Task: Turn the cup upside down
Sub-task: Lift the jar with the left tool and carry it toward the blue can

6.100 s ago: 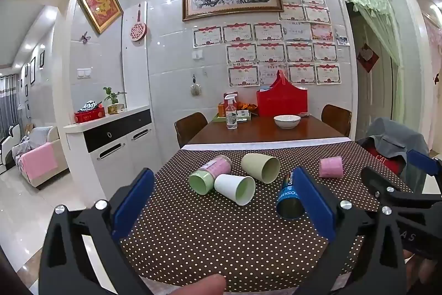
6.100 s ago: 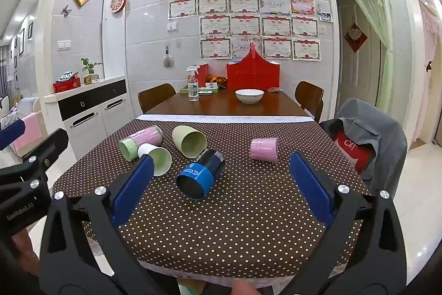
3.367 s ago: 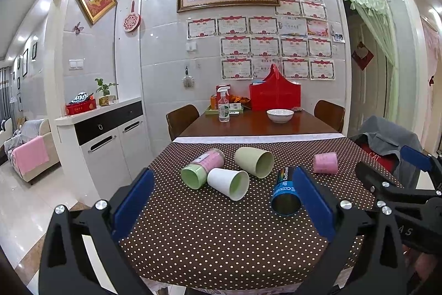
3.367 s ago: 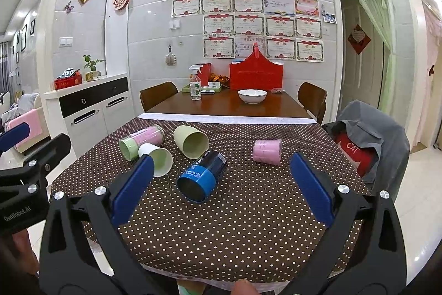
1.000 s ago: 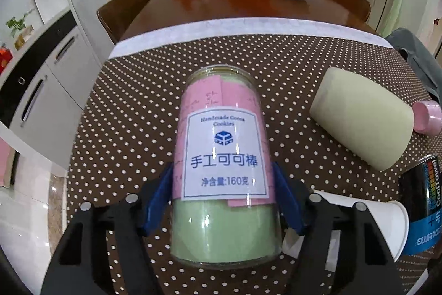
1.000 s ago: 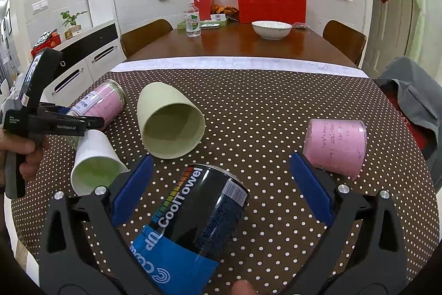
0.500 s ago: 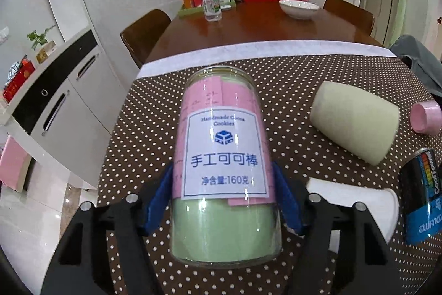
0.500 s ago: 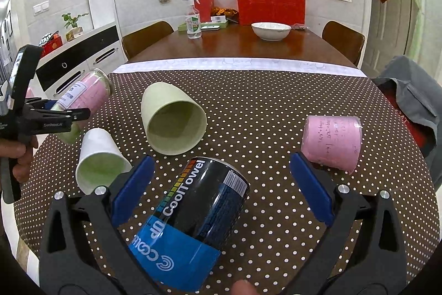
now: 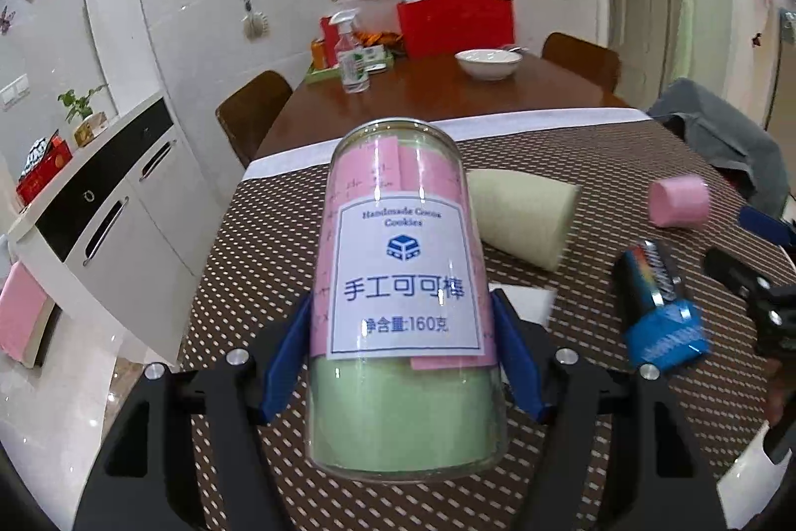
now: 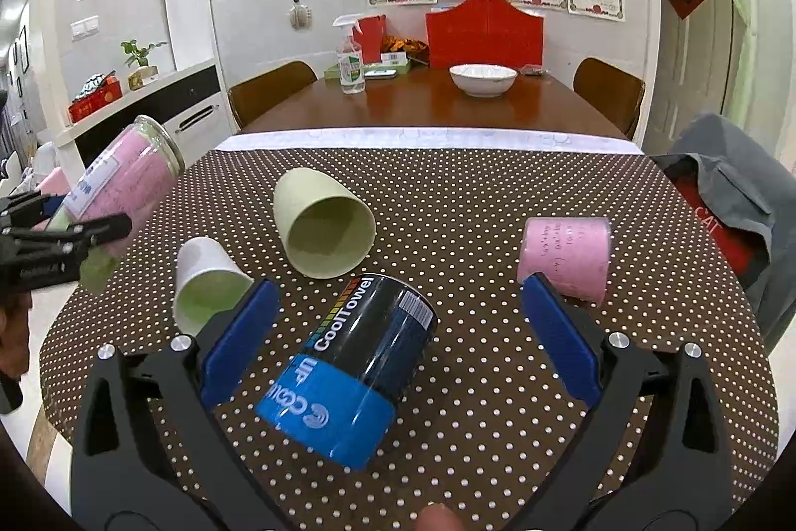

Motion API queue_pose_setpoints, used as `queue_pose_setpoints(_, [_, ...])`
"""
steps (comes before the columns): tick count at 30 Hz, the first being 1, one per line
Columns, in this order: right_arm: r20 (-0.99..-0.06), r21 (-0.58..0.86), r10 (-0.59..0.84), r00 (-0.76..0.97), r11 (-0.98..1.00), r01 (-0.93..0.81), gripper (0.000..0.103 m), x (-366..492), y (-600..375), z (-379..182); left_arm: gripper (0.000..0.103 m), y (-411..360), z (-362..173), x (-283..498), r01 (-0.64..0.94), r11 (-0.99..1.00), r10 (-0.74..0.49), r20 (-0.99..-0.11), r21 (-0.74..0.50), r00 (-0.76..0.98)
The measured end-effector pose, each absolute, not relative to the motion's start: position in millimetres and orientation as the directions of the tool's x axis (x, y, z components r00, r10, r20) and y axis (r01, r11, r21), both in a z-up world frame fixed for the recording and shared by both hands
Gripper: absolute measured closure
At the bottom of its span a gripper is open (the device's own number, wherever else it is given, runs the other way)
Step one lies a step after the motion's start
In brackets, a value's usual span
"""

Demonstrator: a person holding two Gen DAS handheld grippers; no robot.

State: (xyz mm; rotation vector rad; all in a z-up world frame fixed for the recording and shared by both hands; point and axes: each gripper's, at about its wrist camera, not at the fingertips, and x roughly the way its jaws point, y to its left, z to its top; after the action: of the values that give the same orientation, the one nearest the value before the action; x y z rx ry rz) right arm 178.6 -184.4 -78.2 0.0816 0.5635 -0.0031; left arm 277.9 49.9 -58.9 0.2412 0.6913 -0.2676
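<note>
My left gripper [image 9: 402,352] is shut on a clear labelled jar [image 9: 403,297] with pink and green paper inside. The jar [image 10: 124,177] hangs tilted above the table's left edge, rim end up, with the left gripper [image 10: 64,242] on its green end. My right gripper [image 10: 398,327] stands open, and a black-and-blue can [image 10: 358,367] lies on its side between the fingers. A pale green cup [image 10: 323,227], a white paper cup [image 10: 209,282] and a pink cup [image 10: 567,257] also lie on their sides on the dotted brown cloth [image 10: 497,192].
Beyond the cloth the wooden table [image 10: 423,103] carries a white bowl [image 10: 482,79], a spray bottle [image 10: 350,65] and a red bag [image 10: 485,36]. A chair with a grey jacket [image 10: 736,192] stands at the right. A white cabinet [image 9: 114,222] is left of the table.
The left gripper has lifted the jar higher off the cloth and tipped it more upright. The right gripper stays open around the can, almost unmoved.
</note>
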Motion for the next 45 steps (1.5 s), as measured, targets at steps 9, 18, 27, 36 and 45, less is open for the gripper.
queue_pose_setpoints(9, [-0.481, 0.068, 0.005, 0.877, 0.997, 0.032, 0.006, 141, -195, -58, 0.035, 18, -52, 207, 0.396, 0.910, -0.240, -0.625, 0.122, 0.743])
queue_pose_setpoints(18, [-0.463, 0.071, -0.018, 0.886, 0.996, 0.057, 0.006, 103, -210, -56, 0.035, -9, -69, 149, 0.473, 0.872, -0.291, -0.645, 0.125, 0.707])
queue_pose_setpoints(27, [-0.481, 0.076, -0.040, 0.876, 0.993, 0.088, 0.006, 90, -225, -65, 0.035, -31, -111, 130, 0.537, 0.839, -0.318, -0.716, 0.093, 0.621])
queue_pose_setpoints(36, [-0.506, 0.077, -0.051, 0.861, 0.992, 0.104, 0.006, 94, -232, -76, 0.035, -38, -139, 138, 0.569, 0.819, -0.322, -0.766, 0.068, 0.556])
queue_pose_setpoints(45, [-0.509, 0.068, -0.052, 0.859, 0.993, 0.101, 0.006, 94, -227, -76, 0.027, -43, -149, 155, 0.553, 0.822, -0.249, -0.788, 0.136, 0.564])
